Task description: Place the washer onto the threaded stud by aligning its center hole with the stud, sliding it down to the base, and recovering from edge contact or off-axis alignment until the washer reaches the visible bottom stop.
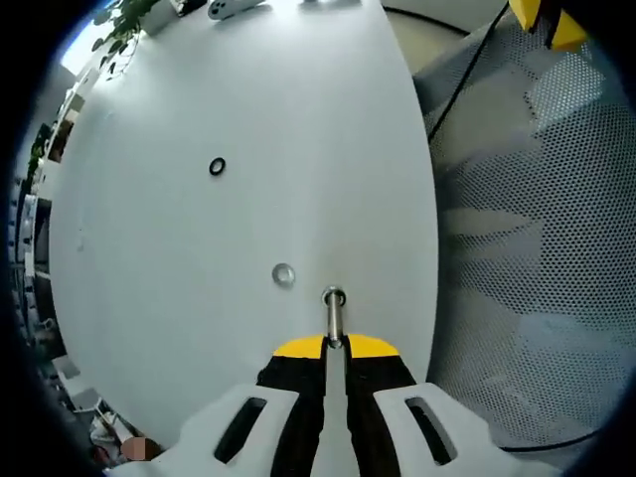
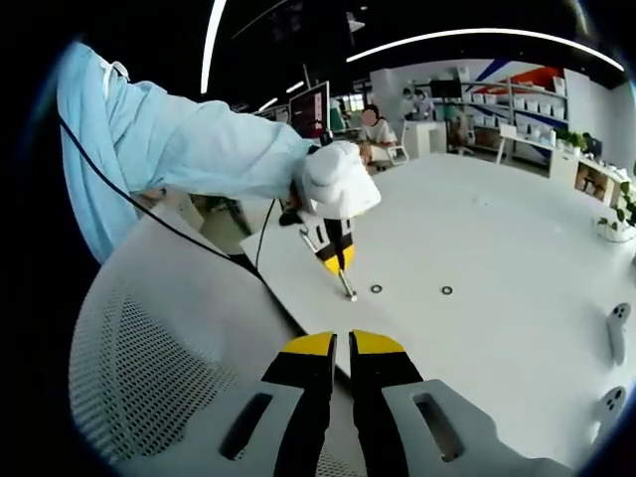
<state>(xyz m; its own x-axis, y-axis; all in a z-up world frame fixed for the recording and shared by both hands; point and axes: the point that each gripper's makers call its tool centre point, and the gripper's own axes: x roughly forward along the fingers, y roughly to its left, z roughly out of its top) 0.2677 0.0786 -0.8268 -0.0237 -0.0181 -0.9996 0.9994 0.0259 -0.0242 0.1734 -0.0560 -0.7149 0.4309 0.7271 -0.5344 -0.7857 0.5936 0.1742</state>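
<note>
Now | left gripper (image 1: pixel 334 343) jaws clamp stud (image 1: pixel 334 316) | right gripper (image 2: pixel 343 343) jaws closed, empty | washer (image 1: pixel 283 275) on table (image 1: pixel 298 119)

bright ceiling strip lights, soft shadows, sharp focus, fisheye-bent edges.

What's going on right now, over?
Left tool shut on stud. Right tool shut, empty. Two washers on table, none threaded.

Washer (image 1: pixel 283 275) (on table (image 1: pixel 298 119)) beside stud (image 1: pixel 334 316)
</note>
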